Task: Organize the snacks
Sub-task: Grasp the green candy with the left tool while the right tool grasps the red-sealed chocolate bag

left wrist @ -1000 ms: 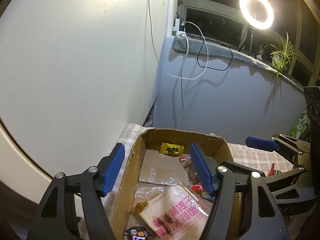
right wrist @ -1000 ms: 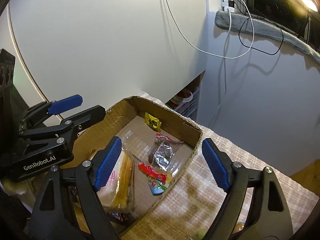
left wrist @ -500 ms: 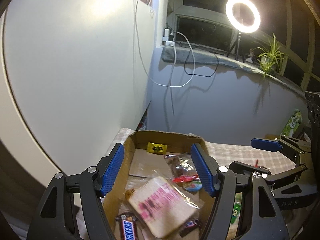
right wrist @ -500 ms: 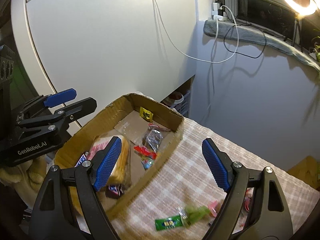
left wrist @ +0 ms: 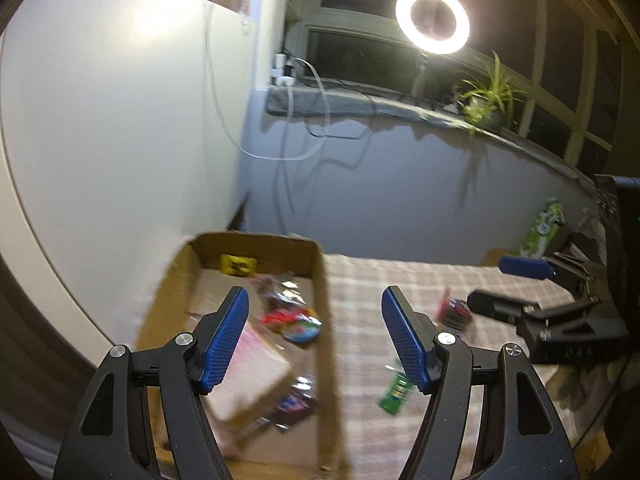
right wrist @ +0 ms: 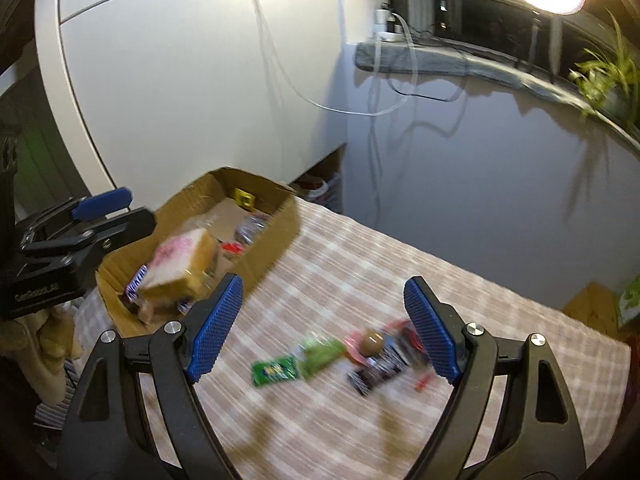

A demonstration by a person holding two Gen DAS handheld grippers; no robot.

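A cardboard box point(left wrist: 326, 304) point(right wrist: 280, 236) sits at the left end of a checked tablecloth and holds several snacks, among them a pink-printed bread pack point(left wrist: 252, 364) point(right wrist: 180, 264) and a yellow sachet point(left wrist: 238, 265). Loose snacks lie on the cloth: a green packet point(right wrist: 275, 369) point(left wrist: 396, 392), a light green pack point(right wrist: 320, 354), a dark wrapper point(right wrist: 378, 372) and a brown ball point(right wrist: 373, 342). My left gripper point(left wrist: 316, 340) is open and empty, above the box's right wall. My right gripper point(right wrist: 320, 332) is open and empty, above the loose snacks.
The checked tablecloth point(right wrist: 400, 280) covers the table up to a grey wall. A white cabinet point(right wrist: 180, 80) stands behind the box. A ring light point(left wrist: 432, 19), a plant point(left wrist: 490, 96) and cables sit on the window sill. A green carton point(left wrist: 544, 228) stands far right.
Both grippers have pulled back and swung right, away from the box. The loose snacks on the cloth have come into view. Both stay open.
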